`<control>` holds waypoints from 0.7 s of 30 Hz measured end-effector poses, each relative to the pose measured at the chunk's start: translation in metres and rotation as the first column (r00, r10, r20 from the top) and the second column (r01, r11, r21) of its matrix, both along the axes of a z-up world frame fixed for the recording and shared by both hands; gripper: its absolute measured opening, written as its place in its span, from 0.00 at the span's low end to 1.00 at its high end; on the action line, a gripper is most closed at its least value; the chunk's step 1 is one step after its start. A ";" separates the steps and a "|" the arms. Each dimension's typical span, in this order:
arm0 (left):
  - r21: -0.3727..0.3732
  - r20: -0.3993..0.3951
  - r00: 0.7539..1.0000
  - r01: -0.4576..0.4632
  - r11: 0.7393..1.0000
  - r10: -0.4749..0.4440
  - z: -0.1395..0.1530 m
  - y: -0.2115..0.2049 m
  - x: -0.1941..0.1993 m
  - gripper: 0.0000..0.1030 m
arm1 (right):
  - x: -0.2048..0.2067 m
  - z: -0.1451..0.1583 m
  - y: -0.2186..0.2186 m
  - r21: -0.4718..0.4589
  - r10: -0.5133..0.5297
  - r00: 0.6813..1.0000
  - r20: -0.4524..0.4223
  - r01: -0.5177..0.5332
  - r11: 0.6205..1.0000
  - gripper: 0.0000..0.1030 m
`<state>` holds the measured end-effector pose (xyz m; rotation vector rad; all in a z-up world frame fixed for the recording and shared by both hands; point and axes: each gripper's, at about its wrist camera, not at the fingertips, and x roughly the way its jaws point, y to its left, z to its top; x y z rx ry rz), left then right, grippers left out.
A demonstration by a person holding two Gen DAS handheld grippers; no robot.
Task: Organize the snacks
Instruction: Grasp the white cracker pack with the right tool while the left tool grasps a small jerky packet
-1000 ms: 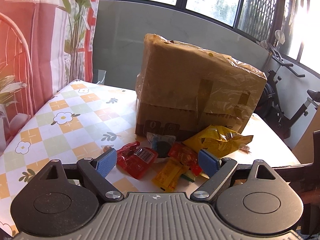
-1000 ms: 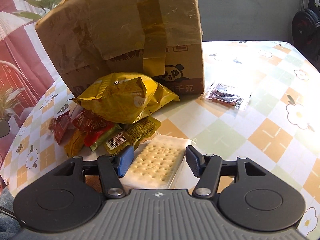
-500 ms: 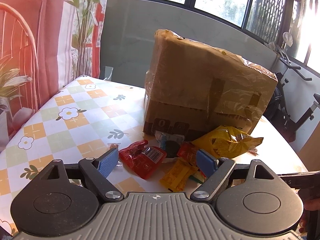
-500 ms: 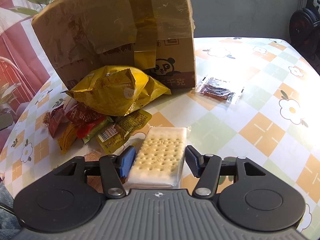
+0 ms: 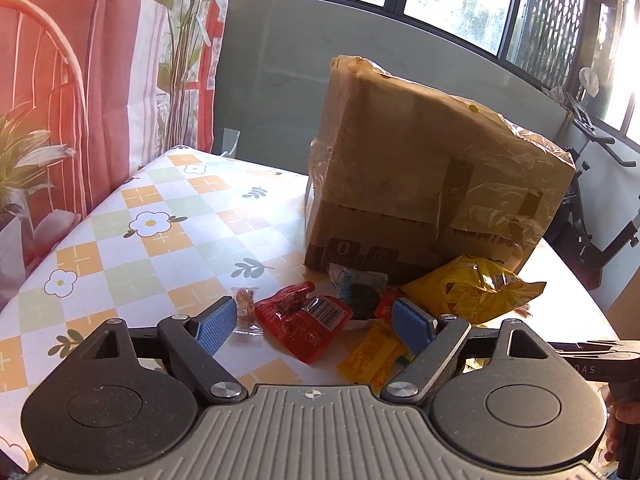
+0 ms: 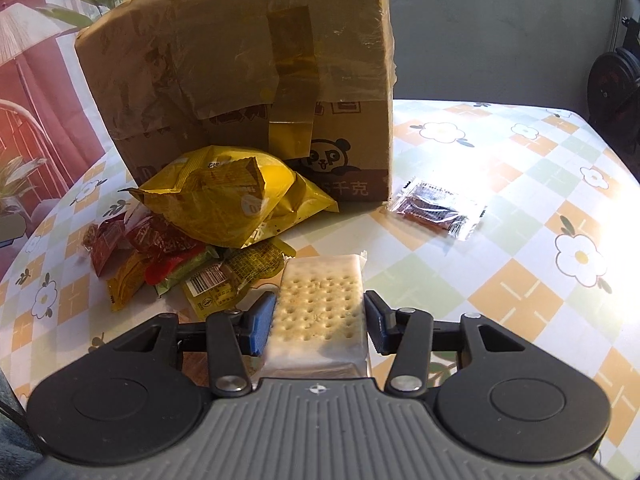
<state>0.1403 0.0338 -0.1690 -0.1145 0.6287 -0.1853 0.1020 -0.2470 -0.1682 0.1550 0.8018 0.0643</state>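
A clear-wrapped cracker packet [image 6: 320,300] lies lengthwise between the pads of my right gripper [image 6: 319,322]. Its jaws are closing, and both pads touch the wrapper's sides. To its left is a heap of snacks: a yellow bag [image 6: 224,204] and red, green and yellow packets, all against a taped cardboard box [image 6: 240,80]. My left gripper [image 5: 312,320] hangs open above the same heap, with a red packet [image 5: 308,320] seen between its fingers but not touched. The yellow bag [image 5: 472,288] and the box [image 5: 420,184] sit behind it.
A dark sachet [image 6: 436,208] lies alone right of the box on the flower-checked tablecloth [image 6: 520,280]. A small wrapped candy [image 5: 245,306] sits by the left gripper's left finger. A hand [image 5: 624,420] shows at the right edge. Plants, a curtain and an exercise bike ring the table.
The right jaws have drawn in until they meet the cracker packet's sides. The left gripper's view has swung a little to the left, and its jaws have stayed wide.
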 end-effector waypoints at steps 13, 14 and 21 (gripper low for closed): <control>0.038 -0.029 0.999 0.023 0.999 -0.022 -0.016 0.012 0.027 0.76 | -0.001 -0.010 -0.004 -0.027 0.017 0.999 0.045 -0.016 1.000 0.48; 0.043 -0.033 0.999 0.035 0.998 -0.034 -0.018 0.011 0.030 0.74 | -0.001 -0.010 -0.005 -0.022 0.016 0.999 0.045 -0.015 1.000 0.48; 0.062 -0.073 0.997 -0.005 0.998 0.010 -0.037 0.018 0.054 0.45 | 0.001 -0.014 -0.004 -0.019 0.021 0.999 0.041 -0.020 1.000 0.48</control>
